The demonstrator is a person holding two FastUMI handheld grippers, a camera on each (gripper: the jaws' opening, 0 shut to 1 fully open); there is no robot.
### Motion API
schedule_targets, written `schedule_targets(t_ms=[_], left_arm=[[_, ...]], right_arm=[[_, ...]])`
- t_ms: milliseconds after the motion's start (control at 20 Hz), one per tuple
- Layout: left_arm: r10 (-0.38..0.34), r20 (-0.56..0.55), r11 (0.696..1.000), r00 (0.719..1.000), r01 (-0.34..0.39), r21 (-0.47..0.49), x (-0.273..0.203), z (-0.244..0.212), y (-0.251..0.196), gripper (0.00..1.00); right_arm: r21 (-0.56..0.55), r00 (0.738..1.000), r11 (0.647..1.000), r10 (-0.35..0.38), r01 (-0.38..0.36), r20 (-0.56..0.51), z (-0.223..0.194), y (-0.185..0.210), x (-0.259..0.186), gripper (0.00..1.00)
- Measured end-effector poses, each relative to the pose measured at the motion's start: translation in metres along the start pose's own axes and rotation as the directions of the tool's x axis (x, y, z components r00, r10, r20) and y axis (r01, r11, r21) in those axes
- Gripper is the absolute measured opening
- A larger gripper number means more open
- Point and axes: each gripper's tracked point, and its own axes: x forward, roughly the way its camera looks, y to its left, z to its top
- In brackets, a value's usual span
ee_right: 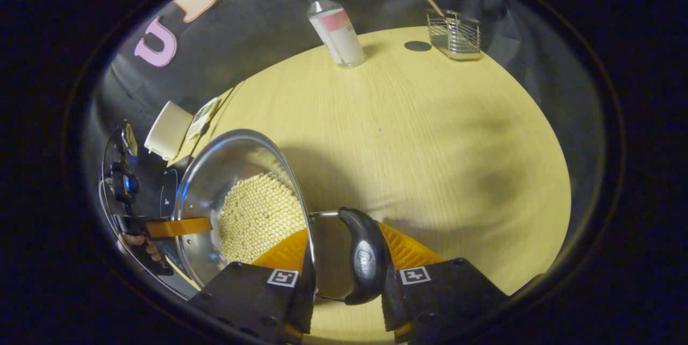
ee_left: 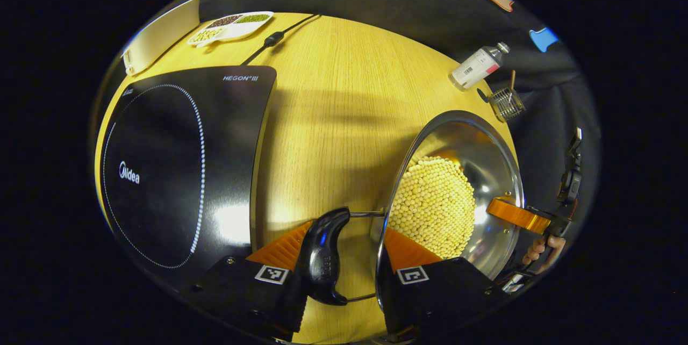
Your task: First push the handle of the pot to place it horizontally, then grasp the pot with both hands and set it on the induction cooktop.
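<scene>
In the left gripper view, the left gripper (ee_left: pixel 344 259) has its jaws spread around one black curved side handle (ee_left: pixel 324 256) of the shiny round steel pot (ee_left: pixel 484 167). One finger stands outside the handle, the other inside the rim above the pale yellow beans (ee_left: pixel 432 205). The black glass induction cooktop (ee_left: pixel 177 167) lies on the yellow wooden tabletop (ee_left: pixel 344 108), left of the jaws. Across the pot, the right gripper (ee_left: pixel 524 217) reaches over the far rim.

In the right gripper view, its jaws straddle the other black handle (ee_right: pixel 365 270) and the rim; whether they press, I cannot tell. A clear plastic bottle (ee_right: pixel 336 28) and a wire basket (ee_right: pixel 456 33) stand well ahead.
</scene>
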Motion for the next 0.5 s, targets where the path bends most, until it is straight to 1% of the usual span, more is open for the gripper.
schedule_targets(t_ms=[150,200,250,300,350,450,500], left_arm=[[0.007,0.036,1.0,0.999,-0.007,0.016,-0.021,0.003,-0.002,0.61],[0.015,0.039,1.0,0.999,-0.015,0.021,-0.029,0.004,-0.001,0.58],[0.023,0.042,1.0,0.999,-0.024,0.018,-0.037,0.004,0.001,0.58],[0.031,0.053,0.999,0.998,-0.032,0.018,-0.047,0.006,0.004,0.6],[0.038,0.071,0.999,0.997,-0.04,0.023,-0.055,0.01,0.007,0.58],[0.057,0.092,0.998,0.994,-0.06,0.032,-0.074,0.015,0.016,0.58],[0.066,0.108,0.997,0.992,-0.07,0.035,-0.082,0.018,0.023,0.58]], right_arm=[[0.007,1.0,1.0,0.021,-0.021,0.001,-0.001,0.009,-0.011,0.47],[0.009,1.0,0.999,0.031,-0.031,0.002,-0.002,0.014,-0.015,0.46],[0.01,0.999,0.999,0.041,-0.041,0.001,-0.002,0.019,-0.017,0.46],[0.013,0.999,0.999,0.053,-0.053,0.0,-0.003,0.026,-0.019,0.47],[0.017,0.998,0.998,0.067,-0.067,0.003,-0.002,0.033,-0.021,0.47],[0.02,0.995,0.995,0.099,-0.099,0.008,0.0,0.051,-0.022,0.47],[0.02,0.994,0.993,0.113,-0.113,0.006,-0.004,0.06,-0.024,0.53]])
